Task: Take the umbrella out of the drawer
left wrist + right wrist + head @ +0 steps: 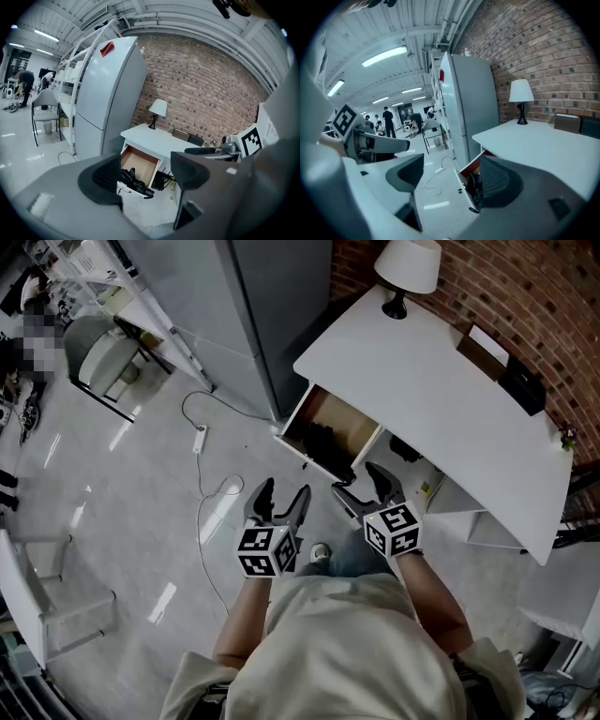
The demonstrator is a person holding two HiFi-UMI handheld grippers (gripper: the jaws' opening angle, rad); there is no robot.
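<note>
Head view frames the left claw [281,495] and right claw [364,482] side by side, near the desk [422,381] and its open drawer [330,413]; left gripper view reveals the black umbrella [133,180] lying at the drawer's near end. Both claws spread wide, empty.

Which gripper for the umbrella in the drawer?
Left, probably. The left gripper is open and its view frames the umbrella between its fingers; the right gripper sees it off-centre, partly behind a finger.
</note>
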